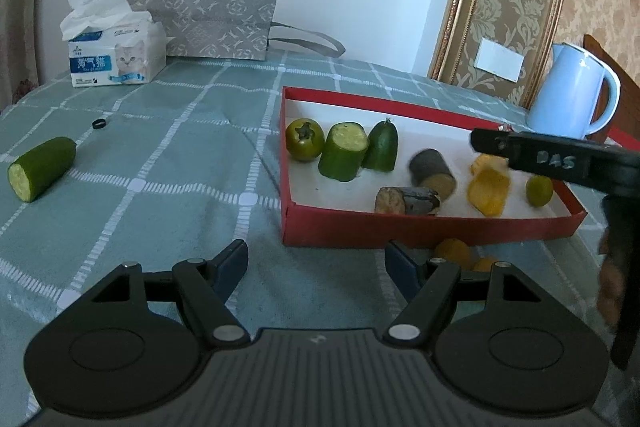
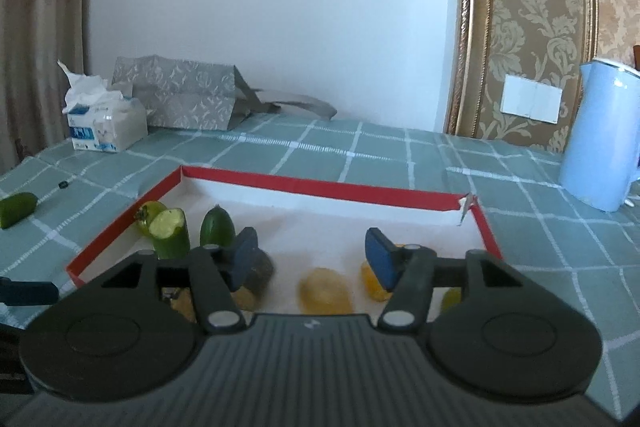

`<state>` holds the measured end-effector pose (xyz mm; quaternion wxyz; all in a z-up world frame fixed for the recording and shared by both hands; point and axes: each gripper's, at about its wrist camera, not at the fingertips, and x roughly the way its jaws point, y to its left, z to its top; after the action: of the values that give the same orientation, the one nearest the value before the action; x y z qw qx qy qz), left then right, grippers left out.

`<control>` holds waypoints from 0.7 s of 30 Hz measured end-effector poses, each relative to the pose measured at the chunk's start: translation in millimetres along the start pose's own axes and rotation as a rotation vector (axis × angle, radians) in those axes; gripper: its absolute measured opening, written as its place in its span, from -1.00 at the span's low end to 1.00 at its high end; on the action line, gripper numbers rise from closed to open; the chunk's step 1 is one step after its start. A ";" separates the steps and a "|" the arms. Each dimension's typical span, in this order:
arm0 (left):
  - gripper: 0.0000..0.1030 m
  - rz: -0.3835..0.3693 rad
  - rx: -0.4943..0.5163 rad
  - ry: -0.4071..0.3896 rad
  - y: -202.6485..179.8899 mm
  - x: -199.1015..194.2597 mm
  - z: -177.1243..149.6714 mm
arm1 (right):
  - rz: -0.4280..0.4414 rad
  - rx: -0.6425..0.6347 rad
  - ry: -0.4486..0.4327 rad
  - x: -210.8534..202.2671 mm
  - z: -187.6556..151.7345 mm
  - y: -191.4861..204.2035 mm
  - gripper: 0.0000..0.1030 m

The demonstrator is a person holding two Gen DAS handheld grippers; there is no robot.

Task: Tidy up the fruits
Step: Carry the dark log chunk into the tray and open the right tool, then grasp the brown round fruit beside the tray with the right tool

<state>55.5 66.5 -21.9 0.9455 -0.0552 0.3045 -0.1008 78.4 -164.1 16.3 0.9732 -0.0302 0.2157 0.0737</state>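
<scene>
A red-walled box (image 1: pixel 400 227) with a white floor holds a green persimmon (image 1: pixel 304 139), two cucumber pieces (image 1: pixel 345 151), two dark pieces (image 1: pixel 432 174), yellow corn pieces (image 1: pixel 490 191) and a small lime (image 1: pixel 539 190). One cucumber piece (image 1: pixel 40 169) lies on the cloth at left, also visible in the right wrist view (image 2: pixel 17 209). Orange fruit (image 1: pixel 454 253) lies outside the box's front wall. My left gripper (image 1: pixel 316 267) is open and empty in front of the box. My right gripper (image 2: pixel 310 259) is open, hovering over the box (image 2: pixel 320 187) above a corn piece (image 2: pixel 324 291).
A tissue box (image 1: pixel 116 57) and a patterned bag (image 1: pixel 208 19) stand at the back left. A pale blue kettle (image 1: pixel 572 91) stands at the right. A small black ring (image 1: pixel 99 124) lies on the checked green cloth (image 1: pixel 180 155).
</scene>
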 end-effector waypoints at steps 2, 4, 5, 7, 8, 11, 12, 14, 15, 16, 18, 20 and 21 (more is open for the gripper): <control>0.46 -0.002 0.012 -0.005 -2.2 -1.5 -1.1 | 0.007 0.009 0.002 -12.3 -2.0 -4.6 0.11; 0.46 0.007 0.023 -0.013 -3.7 -3.2 -2.3 | 0.031 0.028 0.000 -28.3 -7.6 -10.5 0.11; 0.46 0.016 0.025 -0.015 -3.9 -3.1 -2.5 | 0.046 0.032 0.000 -36.9 -11.6 -12.8 0.11; 0.46 0.028 0.018 -0.007 -3.1 -0.6 -1.7 | 0.055 0.034 -0.014 -54.2 -24.0 -15.7 0.12; 0.46 0.029 0.012 -0.001 -2.4 0.7 -1.4 | 0.056 0.028 -0.018 -59.9 -30.2 -16.2 0.12; 0.46 0.046 0.014 0.000 -2.2 2.2 -1.6 | 0.055 0.021 -0.011 -68.5 -51.4 -16.2 0.12; 0.46 0.052 0.019 0.001 -2.8 2.4 -2.0 | 0.065 0.021 0.002 -68.1 -54.8 -16.0 0.12; 0.46 0.065 0.028 -0.001 -4.0 2.2 -2.9 | 0.076 0.009 0.015 -68.2 -58.3 -12.7 0.12; 0.46 0.070 0.032 0.000 -4.3 2.5 -3.2 | 0.080 -0.002 0.015 -68.9 -58.8 -9.8 0.12; 0.46 0.073 0.034 0.001 -4.6 2.5 -3.6 | 0.086 -0.012 0.016 -69.0 -59.5 -7.2 0.12; 0.46 0.073 0.033 0.000 -4.0 2.2 -3.5 | 0.107 -0.032 0.026 -69.3 -61.8 -1.3 0.12; 0.49 0.075 0.039 0.001 -4.5 2.0 -3.6 | 0.126 -0.047 0.035 -68.8 -63.2 4.0 0.11; 0.49 0.075 0.042 0.002 -4.3 1.9 -3.9 | 0.129 -0.053 0.038 -68.1 -63.9 7.3 0.09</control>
<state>54.1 61.7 -25.4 0.9494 -0.0240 0.3050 -0.0715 -10.3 -171.5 -12.8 0.9610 -0.0433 0.2334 0.1416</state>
